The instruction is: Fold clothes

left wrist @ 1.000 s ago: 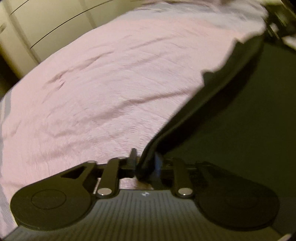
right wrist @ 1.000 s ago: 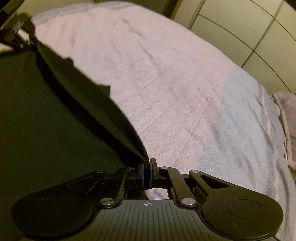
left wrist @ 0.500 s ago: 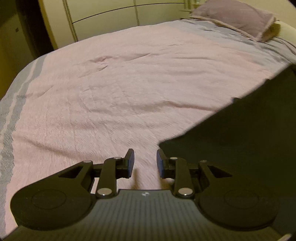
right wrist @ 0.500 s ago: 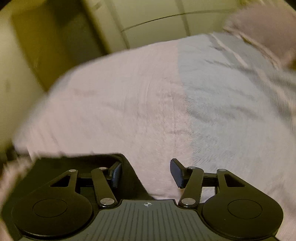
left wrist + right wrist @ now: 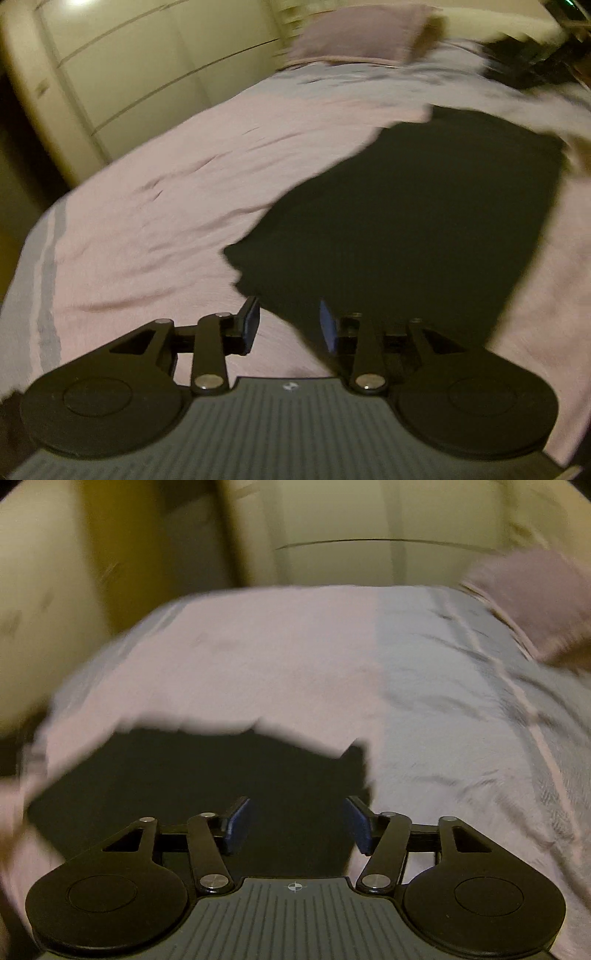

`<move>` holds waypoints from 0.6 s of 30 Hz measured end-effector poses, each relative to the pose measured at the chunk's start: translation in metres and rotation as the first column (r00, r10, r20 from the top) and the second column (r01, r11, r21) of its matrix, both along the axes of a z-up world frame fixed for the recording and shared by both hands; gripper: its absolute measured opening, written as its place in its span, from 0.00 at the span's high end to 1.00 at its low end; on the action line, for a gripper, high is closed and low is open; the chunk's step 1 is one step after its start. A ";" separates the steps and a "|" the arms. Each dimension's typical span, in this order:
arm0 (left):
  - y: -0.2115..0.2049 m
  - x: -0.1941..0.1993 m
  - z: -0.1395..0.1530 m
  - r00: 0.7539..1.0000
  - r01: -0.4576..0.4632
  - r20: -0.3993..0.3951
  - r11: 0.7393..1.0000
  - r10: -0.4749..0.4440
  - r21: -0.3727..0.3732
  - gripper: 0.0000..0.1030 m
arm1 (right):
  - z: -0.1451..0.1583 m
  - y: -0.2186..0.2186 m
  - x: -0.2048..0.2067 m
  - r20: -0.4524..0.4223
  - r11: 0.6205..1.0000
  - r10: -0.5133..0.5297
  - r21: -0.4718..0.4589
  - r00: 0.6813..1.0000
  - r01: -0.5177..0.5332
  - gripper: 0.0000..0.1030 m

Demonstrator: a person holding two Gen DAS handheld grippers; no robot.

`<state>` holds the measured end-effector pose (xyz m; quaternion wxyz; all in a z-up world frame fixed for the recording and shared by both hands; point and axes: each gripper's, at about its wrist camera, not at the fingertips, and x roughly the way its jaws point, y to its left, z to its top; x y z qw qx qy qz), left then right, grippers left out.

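A black garment [image 5: 406,221] lies flat on the pink bedspread [image 5: 166,192], stretching from my left gripper toward the far right. My left gripper [image 5: 290,325] is open just above the garment's near left edge, nothing between its blue pads. In the right wrist view the same black garment [image 5: 207,775] lies under and in front of my right gripper [image 5: 297,825], which is open wide and holds nothing. Both views are blurred by motion.
A mauve pillow [image 5: 365,33] sits at the head of the bed, also seen as a pillow [image 5: 535,598] at the right. Cream wardrobe doors [image 5: 129,66] stand beyond the bed. A grey striped part of the cover [image 5: 461,701] lies right of the garment.
Both grippers were shut on the black garment's edge one second ago. They opened, let it drop flat on the bed, and have pulled back and up.
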<state>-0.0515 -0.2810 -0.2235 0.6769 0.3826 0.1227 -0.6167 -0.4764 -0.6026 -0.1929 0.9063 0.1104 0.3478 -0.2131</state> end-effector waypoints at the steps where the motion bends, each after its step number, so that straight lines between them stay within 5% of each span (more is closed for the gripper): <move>1: 0.011 -0.014 -0.005 0.998 0.044 0.047 0.999 -0.044 -0.005 0.68 | -0.007 0.024 -0.002 -0.049 0.996 0.044 -0.073 0.998 -0.047 0.38; 4: 0.040 -0.055 -0.023 0.962 0.183 0.204 0.983 -0.179 -0.001 0.65 | -0.035 0.097 -0.010 -0.216 0.934 0.141 -0.294 0.966 -0.202 0.38; 10: 0.058 -0.104 -0.074 0.789 0.355 0.486 0.925 -0.375 0.137 0.58 | -0.100 0.166 -0.013 -0.415 0.763 0.178 -0.515 0.892 -0.392 0.38; 18: 0.015 -0.105 -0.121 0.557 0.302 0.769 0.939 -0.315 0.166 0.53 | -0.160 0.154 0.016 -0.581 0.575 0.146 -0.608 0.801 -0.546 0.38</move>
